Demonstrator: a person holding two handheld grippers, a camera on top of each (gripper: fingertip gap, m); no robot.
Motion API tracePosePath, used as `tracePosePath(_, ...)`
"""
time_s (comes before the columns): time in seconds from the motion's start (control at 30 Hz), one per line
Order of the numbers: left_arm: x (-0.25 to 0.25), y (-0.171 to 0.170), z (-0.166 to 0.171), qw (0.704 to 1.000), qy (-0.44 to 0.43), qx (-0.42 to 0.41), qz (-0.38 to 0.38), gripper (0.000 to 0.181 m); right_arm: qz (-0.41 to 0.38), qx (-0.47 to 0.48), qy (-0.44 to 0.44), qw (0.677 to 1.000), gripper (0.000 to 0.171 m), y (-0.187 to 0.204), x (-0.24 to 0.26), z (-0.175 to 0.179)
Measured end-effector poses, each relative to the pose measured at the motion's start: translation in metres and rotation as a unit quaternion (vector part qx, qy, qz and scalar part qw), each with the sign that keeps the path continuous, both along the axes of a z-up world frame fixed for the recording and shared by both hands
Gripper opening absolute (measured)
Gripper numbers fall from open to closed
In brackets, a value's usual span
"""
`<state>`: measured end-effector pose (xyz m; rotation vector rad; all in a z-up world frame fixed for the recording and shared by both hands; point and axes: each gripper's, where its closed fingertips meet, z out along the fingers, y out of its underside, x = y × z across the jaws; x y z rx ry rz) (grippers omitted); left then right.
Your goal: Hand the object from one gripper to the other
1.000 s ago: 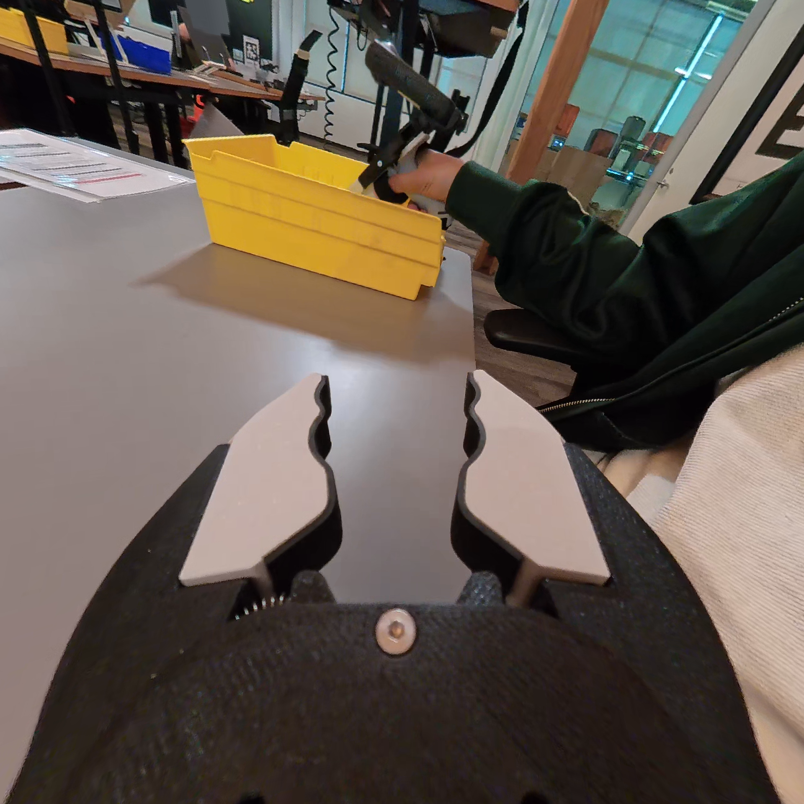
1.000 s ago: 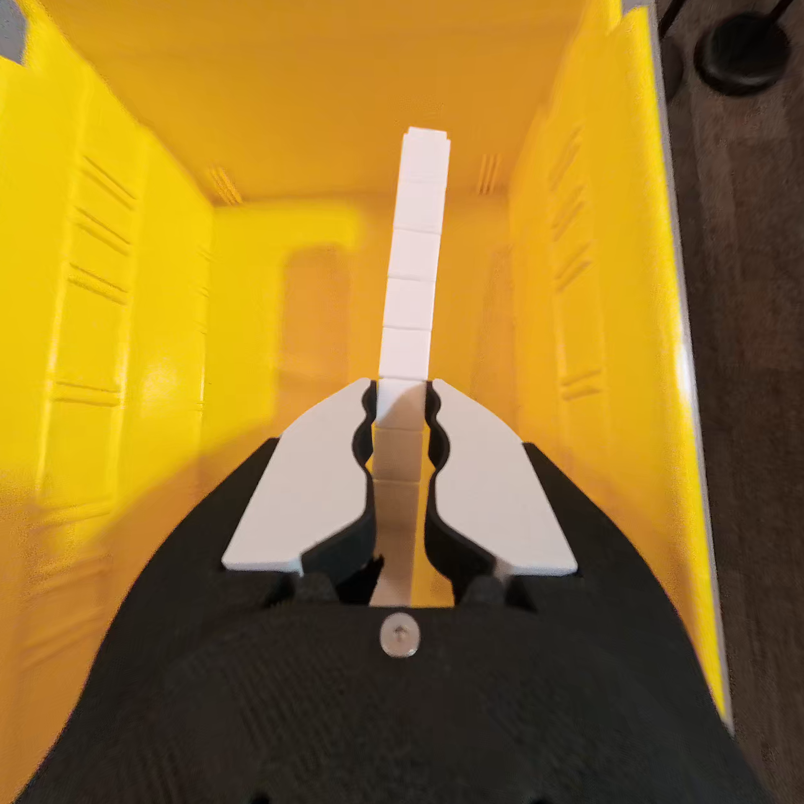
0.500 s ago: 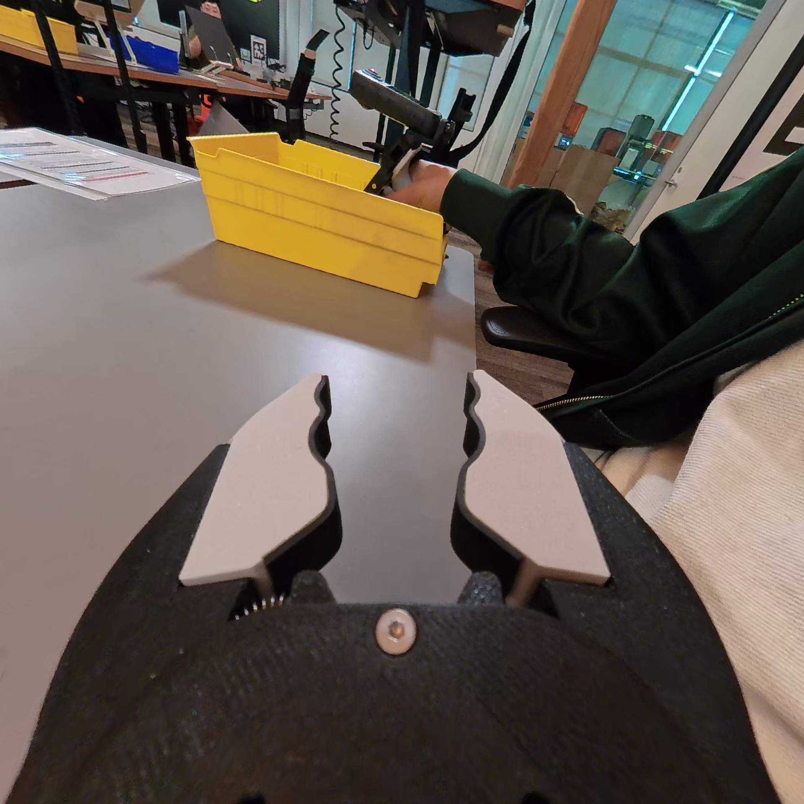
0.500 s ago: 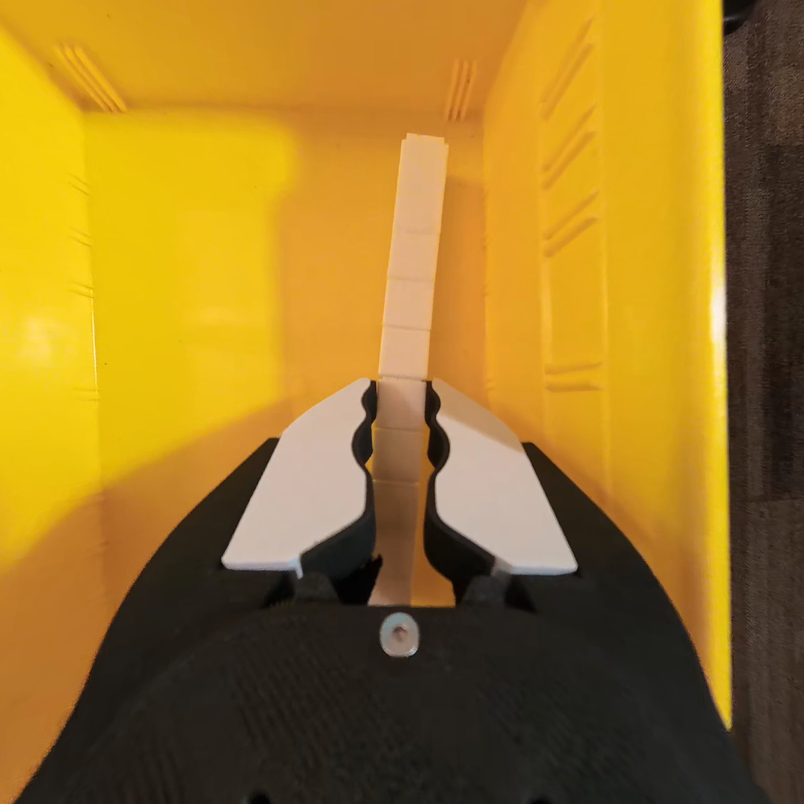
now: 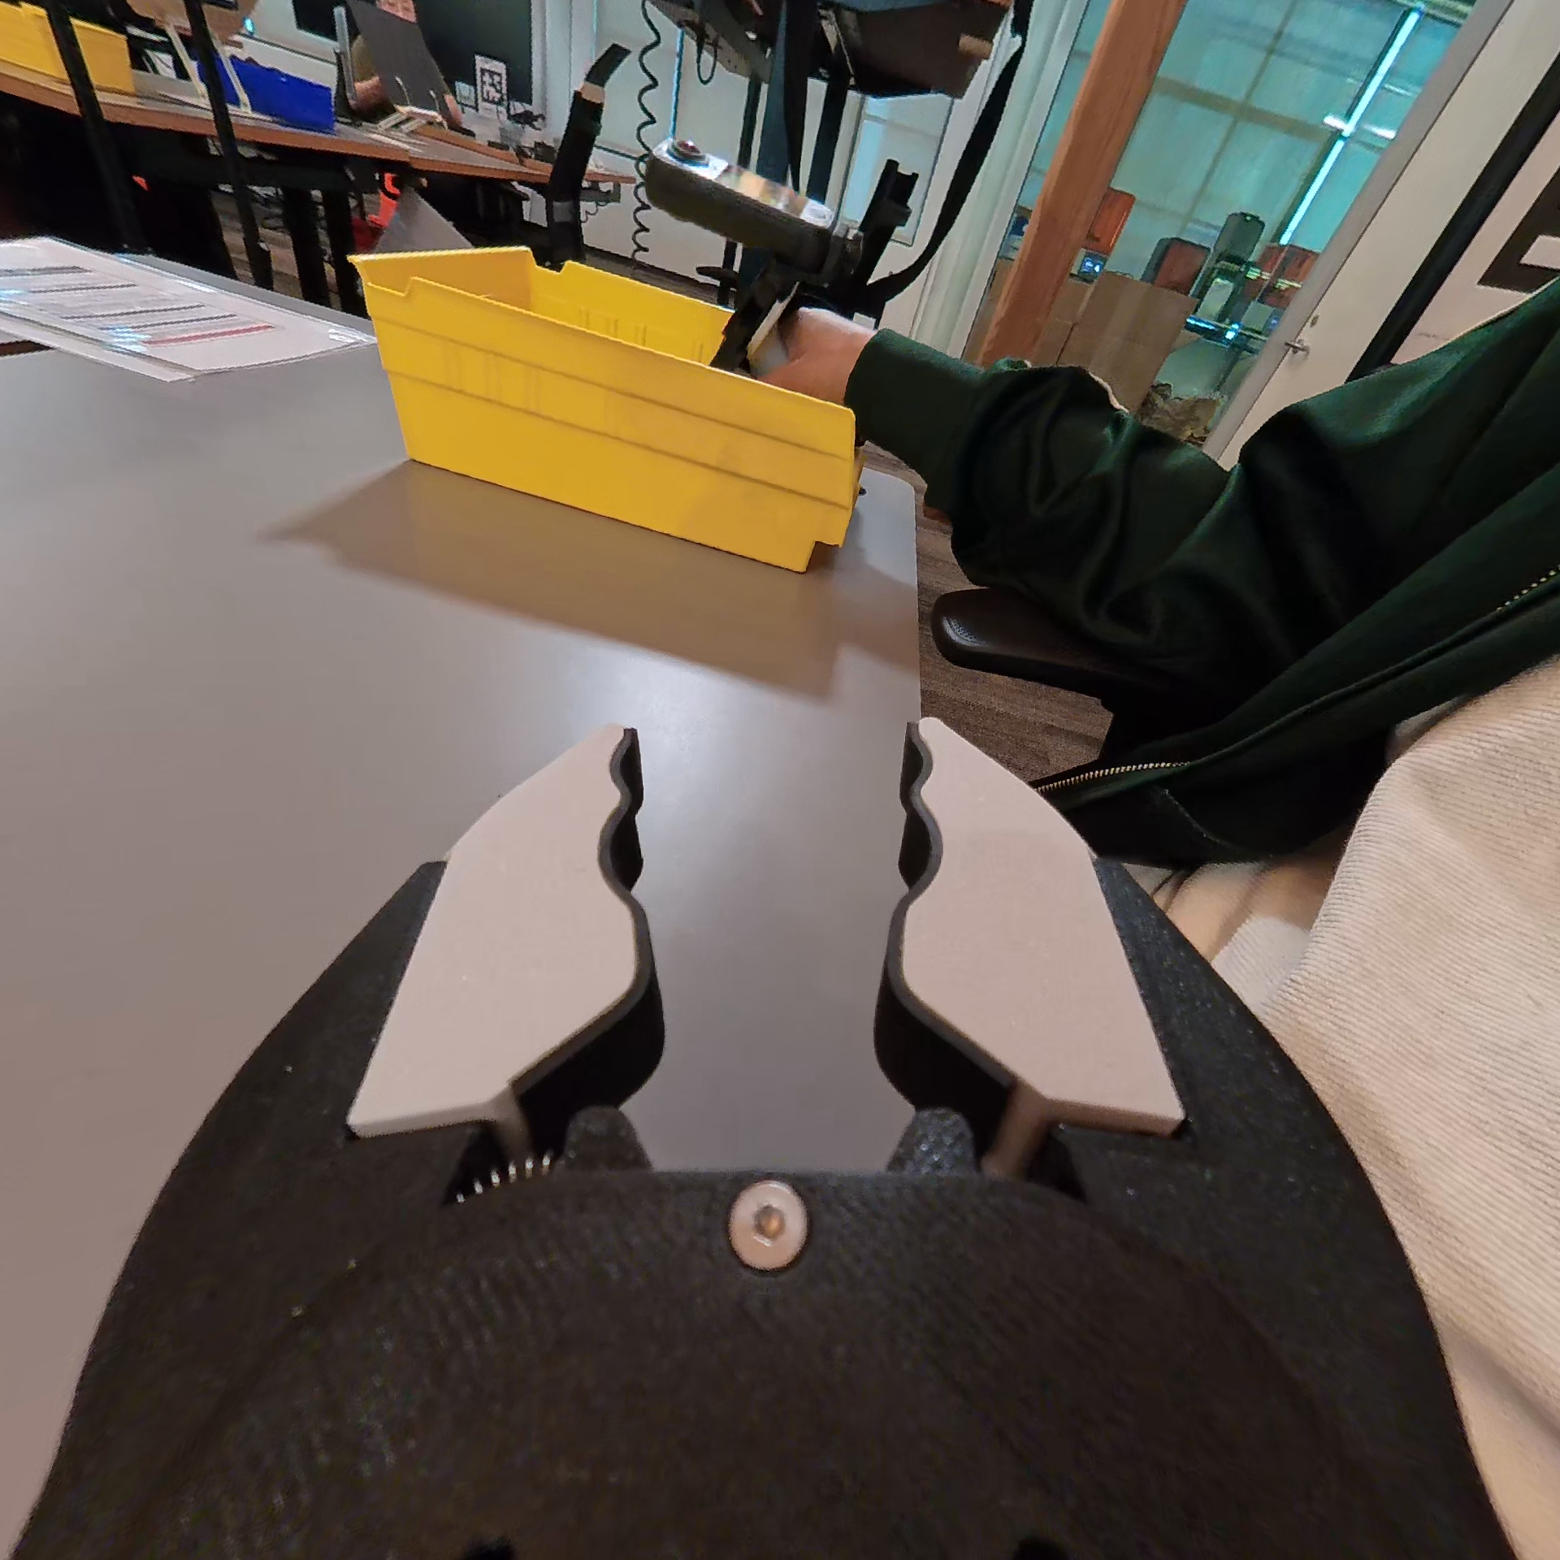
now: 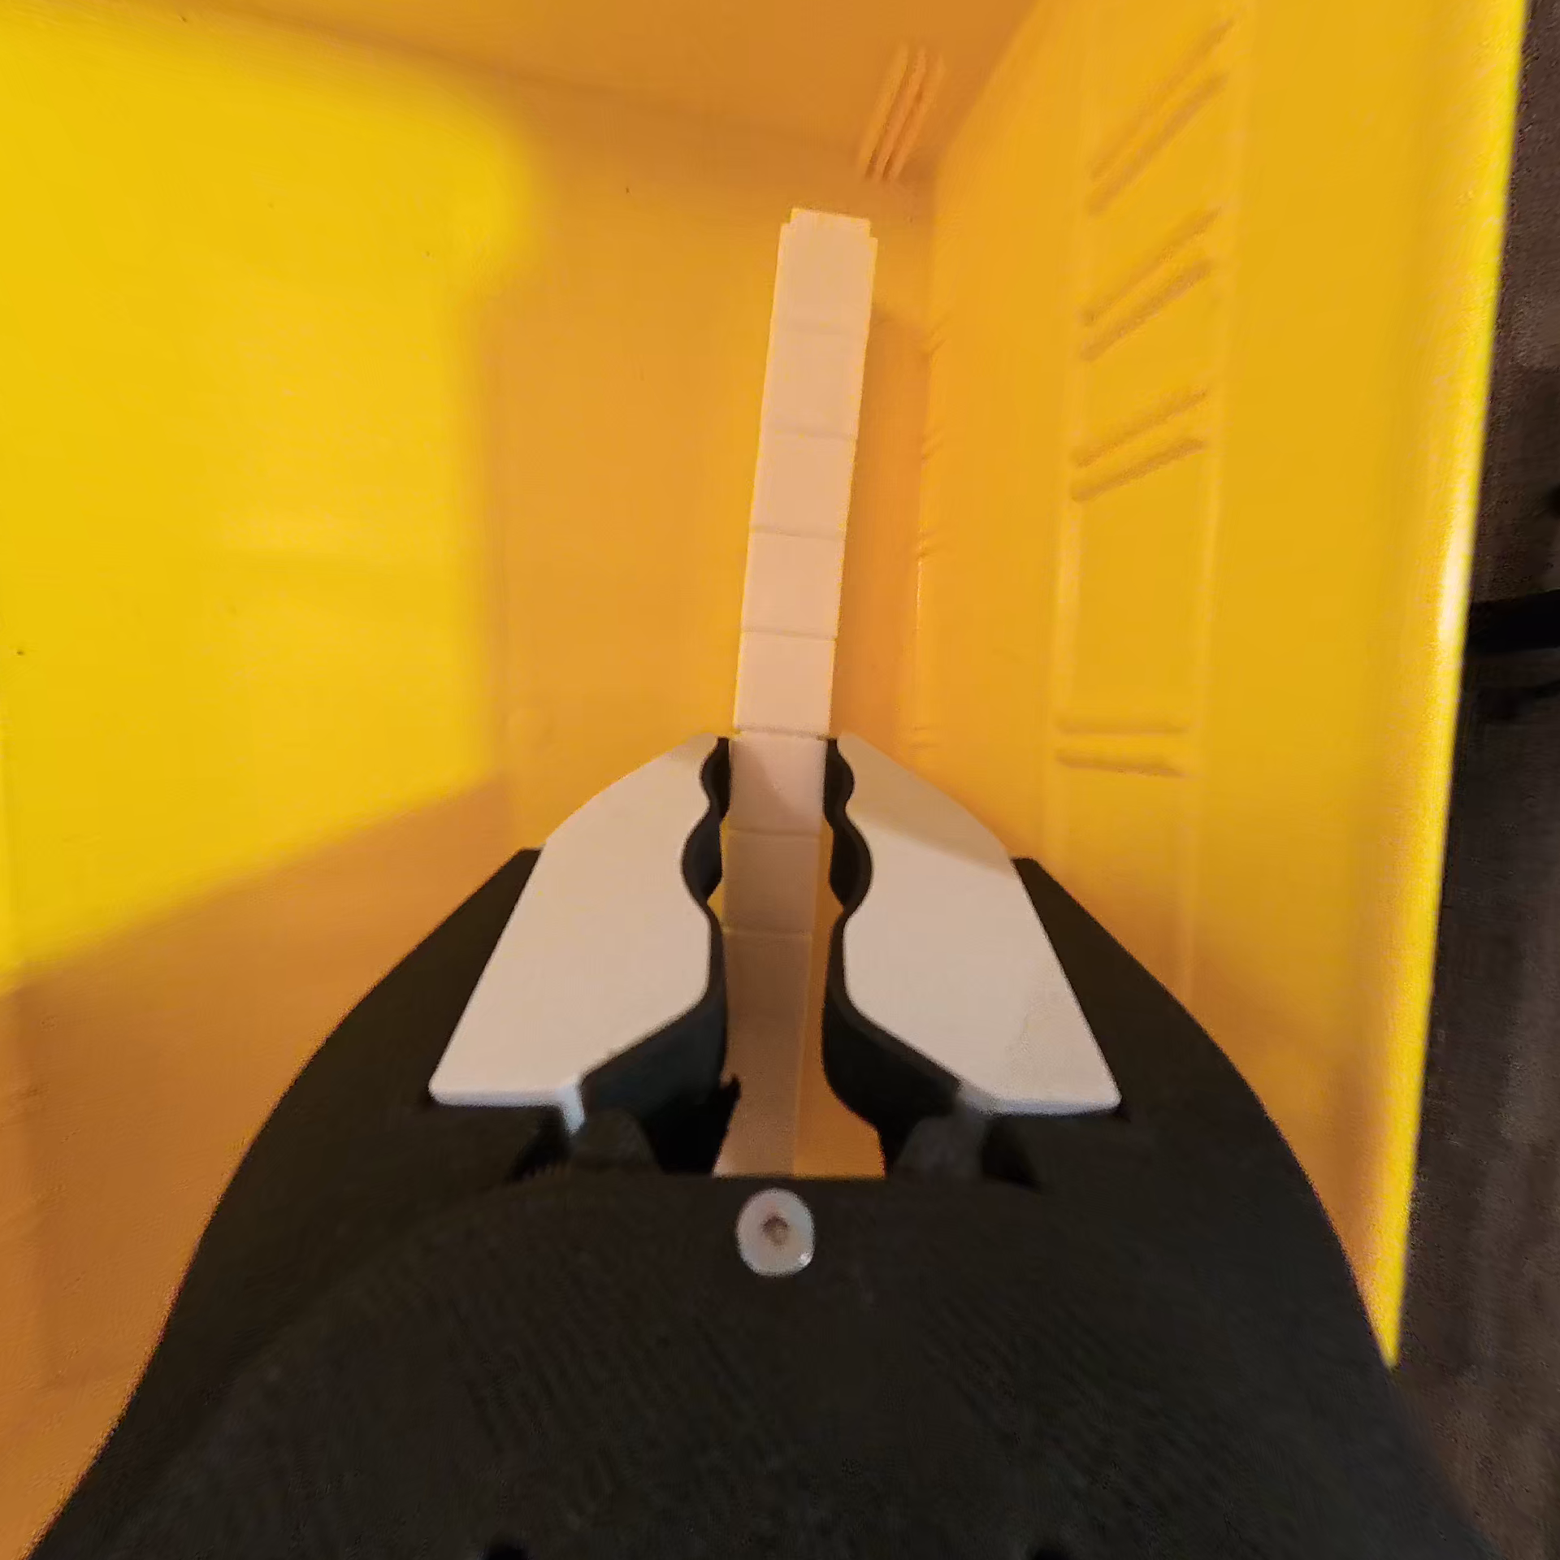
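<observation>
Sheet [image 5: 160, 316]: printed lines, far left on surface [image 5: 253, 675], too small to read.
Marker [image 5: 492, 84]: black-white square code, background.

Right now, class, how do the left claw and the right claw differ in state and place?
The left claw is open and empty; the right claw is shut on a white bar. The left claw hangs over the grey table; the right claw points into the yellow bin. Both have pale fingers on black bodies.

Bright, even indoor light; the yellow bin [image 5: 608, 422] casts a soft shadow on the table [image 5: 253, 675]. Its interior looks motion-blurred, with wide-angle bending at the edges.
</observation>
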<state>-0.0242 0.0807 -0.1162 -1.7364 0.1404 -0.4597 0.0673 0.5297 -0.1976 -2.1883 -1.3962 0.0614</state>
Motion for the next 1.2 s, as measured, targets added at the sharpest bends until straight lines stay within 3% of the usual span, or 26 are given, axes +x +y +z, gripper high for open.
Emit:
tracePosePath(0.8,0.000,0.002,-0.005,1.000,0.006,-0.008,0.000,0.059,0.036,0.111,-0.073,0.990,0.024,0.009,-0.001,0.003)
tracePosePath(1.2,-0.002,0.004,-0.002,1.000,0.016,0.002,0.006,0.053,0.047,0.127,-0.049,0.990,0.017,0.007,-0.006,0.012)
